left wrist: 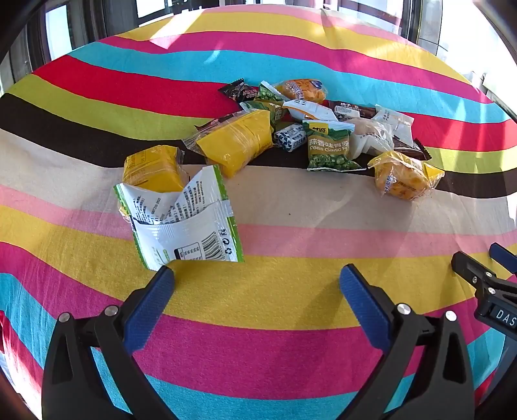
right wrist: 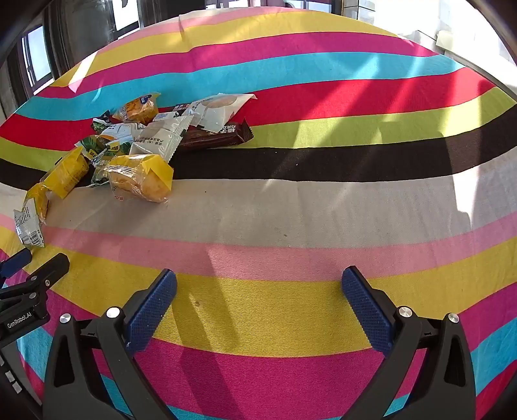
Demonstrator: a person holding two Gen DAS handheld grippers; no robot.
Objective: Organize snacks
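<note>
Left wrist view: a striped cloth [left wrist: 290, 290] covers the whole work surface, its bands running pink, yellow, magenta, cyan, red, lime, dark brown and cream; window frames [left wrist: 152, 9] and bright daylight line the far edge, and sun patches fall across the fabric. The snack pile [left wrist: 310, 122] lies mid-surface across the brown and lime bands (individual packets overlap, so a count cannot be given). A green pea packet [left wrist: 329, 145] faces up at the pile's near side, with an orange snack bag [left wrist: 404, 176] beside it. Closer in, a white-backed packet [left wrist: 184, 219] lies face down, its front hidden, overlapping a yellow pack [left wrist: 152, 168]. The left gripper [left wrist: 257, 290] stands fully spread above the yellow band, holding nothing. The right gripper [right wrist: 258, 290] stands equally wide and empty, over bare cloth well apart from the pile; its far fingers are cut off at the left view's edge. Small print on most wrappers is unreadable.
</note>
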